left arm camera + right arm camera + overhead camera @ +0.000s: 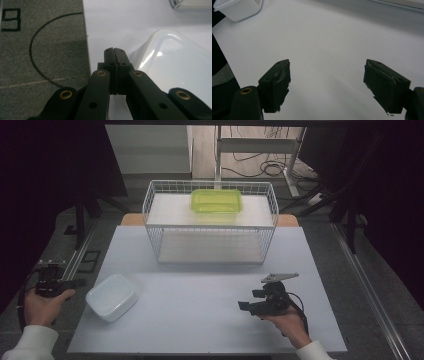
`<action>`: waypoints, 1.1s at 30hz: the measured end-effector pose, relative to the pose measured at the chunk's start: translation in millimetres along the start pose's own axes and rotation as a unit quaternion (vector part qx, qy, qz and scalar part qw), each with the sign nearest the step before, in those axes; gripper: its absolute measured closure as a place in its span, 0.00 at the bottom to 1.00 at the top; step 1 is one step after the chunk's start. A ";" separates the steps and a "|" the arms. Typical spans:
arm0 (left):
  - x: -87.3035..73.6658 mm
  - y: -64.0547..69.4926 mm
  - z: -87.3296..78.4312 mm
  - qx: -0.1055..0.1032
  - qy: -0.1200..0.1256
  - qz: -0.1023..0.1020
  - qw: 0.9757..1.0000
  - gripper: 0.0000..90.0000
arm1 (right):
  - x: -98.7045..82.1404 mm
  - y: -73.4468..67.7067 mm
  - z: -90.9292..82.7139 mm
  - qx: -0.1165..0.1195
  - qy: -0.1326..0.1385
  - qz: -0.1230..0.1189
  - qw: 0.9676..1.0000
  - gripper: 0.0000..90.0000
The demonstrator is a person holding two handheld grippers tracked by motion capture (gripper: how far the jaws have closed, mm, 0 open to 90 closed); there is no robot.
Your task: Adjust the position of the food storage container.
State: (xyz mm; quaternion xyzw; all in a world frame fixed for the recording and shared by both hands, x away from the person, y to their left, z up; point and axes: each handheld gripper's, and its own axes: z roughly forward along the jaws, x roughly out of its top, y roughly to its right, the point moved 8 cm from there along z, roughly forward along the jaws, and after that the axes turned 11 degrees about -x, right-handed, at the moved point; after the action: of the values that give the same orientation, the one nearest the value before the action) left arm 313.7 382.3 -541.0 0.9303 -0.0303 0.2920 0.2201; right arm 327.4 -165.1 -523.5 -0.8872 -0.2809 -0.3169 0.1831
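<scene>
A white lidded container (111, 296) sits near the table's front left corner; it also appears beside my left jaws (175, 67) and at the top left of the right gripper view (237, 8). My left gripper (79, 282) is held off the table's left edge, just left of that container, and its jaws (115, 53) are shut with nothing between them. My right gripper (250, 299) rests at the front right of the table, pointing left. Its jaws (327, 67) stand open over bare tabletop.
A white wire rack (210, 222) stands at the back middle of the white table (200, 320), with a green container (216, 200) on its top shelf. Grey floor with a black cable (33, 50) lies left of the table.
</scene>
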 end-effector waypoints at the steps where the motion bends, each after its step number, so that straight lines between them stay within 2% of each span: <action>1: -2.5 -1.0 -1.7 0.000 0.000 -0.004 1.000 1.00 | -0.1 0.0 0.2 0.000 0.000 0.000 1.000 0.24; 10: -27.5 -0.3 -10.4 -0.004 -0.016 -0.019 1.000 1.00 | -0.4 -1.0 1.6 0.000 -0.003 -0.002 1.000 0.24; 19: -41.9 2.0 2.2 -0.010 -0.046 -0.032 0.998 1.00 | -0.7 0.1 2.2 0.000 -0.005 -0.003 1.000 0.24; 22: -41.2 4.8 6.0 -0.018 -0.047 -0.036 0.998 1.00 | -1.1 0.0 2.6 -0.001 -0.007 -0.001 1.000 0.24; 28: -34.6 5.9 11.6 -0.015 -0.049 -0.037 0.998 1.00 | -1.3 -0.5 3.0 0.000 -0.008 -0.003 1.000 0.24; 33: -26.9 7.6 24.1 -0.019 -0.053 -0.041 0.998 1.00 | -1.5 -0.1 3.3 0.000 -0.009 -0.003 1.000 0.24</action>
State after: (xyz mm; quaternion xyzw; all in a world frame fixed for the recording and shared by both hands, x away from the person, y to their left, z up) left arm 302.8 363.2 -570.7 0.9406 -0.0096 0.2320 0.2475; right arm 327.9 -163.9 -526.8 -0.8893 -0.2852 -0.3092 0.1794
